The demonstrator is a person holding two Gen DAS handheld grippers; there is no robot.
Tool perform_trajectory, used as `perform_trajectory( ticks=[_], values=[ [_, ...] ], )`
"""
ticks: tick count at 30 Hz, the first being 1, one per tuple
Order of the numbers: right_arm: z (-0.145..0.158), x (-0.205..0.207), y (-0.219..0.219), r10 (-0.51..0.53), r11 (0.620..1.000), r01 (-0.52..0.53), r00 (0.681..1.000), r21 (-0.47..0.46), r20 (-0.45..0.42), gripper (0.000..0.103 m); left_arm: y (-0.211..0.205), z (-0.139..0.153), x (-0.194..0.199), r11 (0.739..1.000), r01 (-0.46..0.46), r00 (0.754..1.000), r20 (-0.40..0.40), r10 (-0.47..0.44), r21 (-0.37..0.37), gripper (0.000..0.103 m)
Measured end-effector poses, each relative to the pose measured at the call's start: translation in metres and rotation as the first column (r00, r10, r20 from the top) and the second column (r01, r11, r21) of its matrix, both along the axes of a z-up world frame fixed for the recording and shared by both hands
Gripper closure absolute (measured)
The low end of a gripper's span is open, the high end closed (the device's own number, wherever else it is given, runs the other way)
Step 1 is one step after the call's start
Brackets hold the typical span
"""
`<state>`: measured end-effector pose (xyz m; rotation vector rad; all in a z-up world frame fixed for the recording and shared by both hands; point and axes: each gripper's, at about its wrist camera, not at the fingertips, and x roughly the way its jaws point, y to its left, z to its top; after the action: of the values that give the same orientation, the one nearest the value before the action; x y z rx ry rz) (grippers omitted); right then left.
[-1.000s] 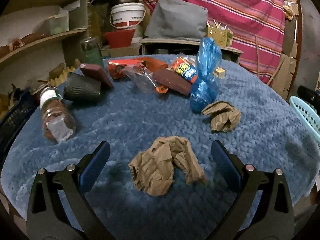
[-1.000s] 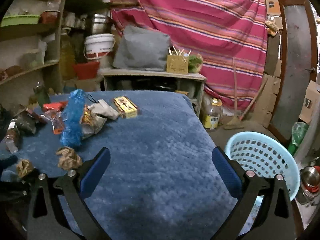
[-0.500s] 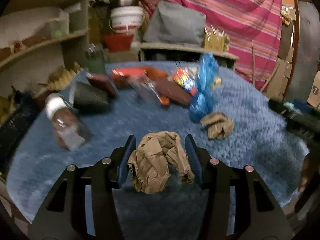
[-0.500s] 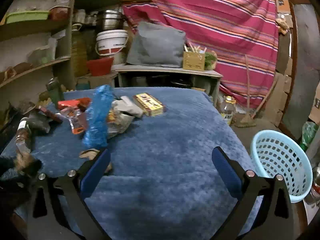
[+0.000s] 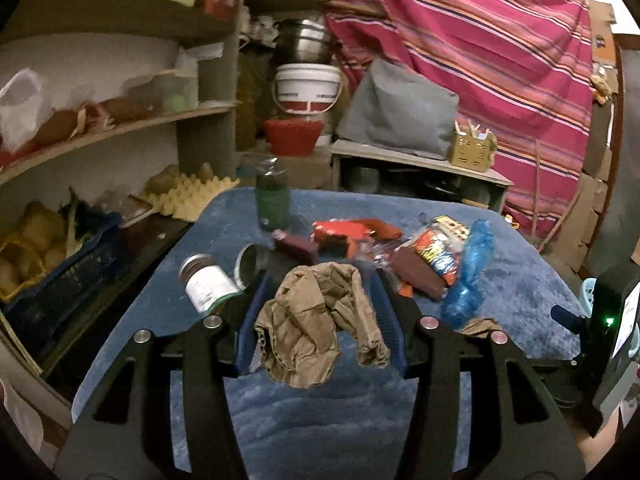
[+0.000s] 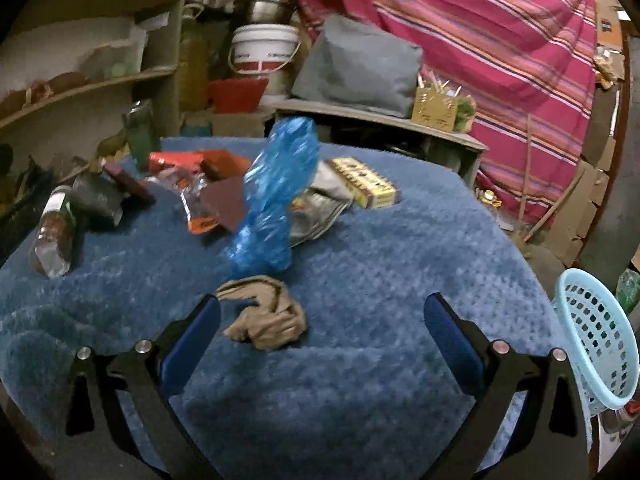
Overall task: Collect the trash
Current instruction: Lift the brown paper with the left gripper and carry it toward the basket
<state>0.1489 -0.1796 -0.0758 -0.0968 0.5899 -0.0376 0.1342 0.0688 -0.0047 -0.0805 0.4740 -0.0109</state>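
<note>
The left gripper (image 5: 320, 308) clamps a crumpled brown paper wad (image 5: 316, 328) above the blue blanket (image 5: 320, 420). The right gripper (image 6: 320, 328) stands wide open, a second paper wad (image 6: 266, 314) lying between its fingers

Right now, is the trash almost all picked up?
Not nearly. Nothing looks binned yet; the inside of the blue basket is hard to see. The left gripper is shut on one crumpled brown paper. The right gripper is open, with a second paper ball in front of it. The blue bag, wrappers and bottle are left on the table.
</note>
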Motion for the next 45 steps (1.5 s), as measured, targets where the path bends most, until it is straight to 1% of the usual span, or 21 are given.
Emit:
perform_trajectory(
  ticks=[2, 6, 11, 13, 14, 16, 17, 18, 19, 20, 23, 25, 27, 30, 33, 37, 40, 45],
  values=[
    [-0.004, 0.003, 0.004, 0.003, 1.000, -0.003, 1.000, -0.016, -0.007, 0.004, 0.006, -0.005, -0.001, 1.000, -0.013, 1.000, -0.010, 0.013, -0.004, 0.053],
    [-0.011, 0.011, 0.009, 0.013, 1.000, -0.014, 0.999, -0.019, -0.042, 0.004, 0.015, -0.010, 0.000, 0.999, -0.026, 0.999, -0.025, 0.026, -0.020, 0.052],
    [-0.019, 0.016, 0.020, 0.016, 0.998, -0.021, 0.997, -0.063, -0.070, 0.006, 0.018, -0.014, 0.000, 0.999, -0.026, 0.999, -0.036, 0.025, -0.035, 0.052],
    [-0.021, 0.017, 0.024, 0.022, 0.996, -0.028, 0.997, -0.081, -0.079, 0.018, 0.017, -0.015, -0.001, 0.999, -0.025, 0.999, -0.034, 0.024, -0.031, 0.052],
    [-0.022, 0.018, 0.025, 0.025, 0.996, -0.033, 0.996, -0.086, -0.090, 0.021, 0.017, -0.015, -0.001, 0.999, -0.026, 0.999, -0.036, 0.025, -0.032, 0.052],
    [-0.025, 0.021, 0.026, 0.037, 0.995, -0.046, 0.993, -0.084, -0.114, 0.032, 0.018, -0.015, -0.001, 0.999, -0.025, 0.999, -0.036, 0.024, -0.033, 0.052],
    [-0.026, 0.022, 0.027, 0.043, 0.996, -0.053, 0.992, -0.078, -0.122, 0.034, 0.017, -0.015, -0.001, 0.999, -0.026, 0.999, -0.036, 0.025, -0.033, 0.052],
    [-0.026, 0.023, 0.026, 0.049, 0.996, -0.059, 0.991, -0.072, -0.126, 0.040, 0.017, -0.015, -0.001, 0.999, -0.028, 0.999, -0.036, 0.026, -0.032, 0.052],
    [-0.027, 0.023, 0.026, 0.062, 0.996, -0.071, 0.989, -0.060, -0.133, 0.050, 0.017, -0.015, -0.001, 0.999, -0.027, 0.999, -0.036, 0.026, -0.033, 0.052],
    [-0.027, 0.022, 0.025, 0.072, 0.996, -0.080, 0.988, -0.050, -0.139, 0.052, 0.017, -0.016, -0.001, 0.999, -0.028, 0.999, -0.038, 0.026, -0.031, 0.052],
    [-0.025, 0.019, 0.023, 0.085, 0.996, -0.088, 0.987, -0.021, -0.134, 0.052, 0.016, -0.016, -0.001, 0.999, -0.028, 0.999, -0.041, 0.027, -0.022, 0.052],
    [-0.021, 0.014, 0.018, 0.102, 0.995, -0.099, 0.986, 0.029, -0.135, 0.052, 0.015, -0.016, -0.002, 0.999, -0.026, 0.999, -0.041, 0.025, -0.022, 0.052],
    [-0.014, 0.008, 0.012, 0.104, 0.994, -0.098, 0.987, 0.053, -0.122, 0.052, 0.012, -0.016, -0.003, 0.999, -0.026, 0.999, -0.035, 0.025, -0.019, 0.052],
    [-0.003, 0.000, 0.006, 0.087, 0.996, -0.085, 0.993, 0.032, -0.085, 0.052, 0.004, -0.017, -0.004, 1.000, -0.026, 0.999, -0.031, 0.026, -0.004, 0.052],
    [0.011, -0.012, -0.003, 0.052, 0.998, -0.053, 0.998, -0.032, -0.018, 0.052, -0.001, -0.017, -0.002, 1.000, -0.022, 0.999, -0.036, 0.022, 0.002, 0.052],
    [0.024, -0.022, -0.019, 0.020, 0.998, -0.017, 0.999, -0.057, 0.046, 0.052, -0.004, -0.017, -0.001, 1.000, -0.020, 0.999, -0.041, 0.019, -0.003, 0.052],
    [0.032, -0.029, -0.034, 0.006, 0.999, -0.003, 0.998, -0.049, 0.070, 0.052, -0.008, -0.016, 0.000, 1.000, -0.014, 0.999, -0.039, 0.014, -0.014, 0.052],
    [0.033, -0.034, -0.049, -0.005, 0.999, 0.008, 0.998, -0.041, 0.070, 0.052, -0.019, -0.016, 0.002, 1.000, -0.002, 0.999, -0.041, 0.002, -0.007, 0.052]
  ],
)
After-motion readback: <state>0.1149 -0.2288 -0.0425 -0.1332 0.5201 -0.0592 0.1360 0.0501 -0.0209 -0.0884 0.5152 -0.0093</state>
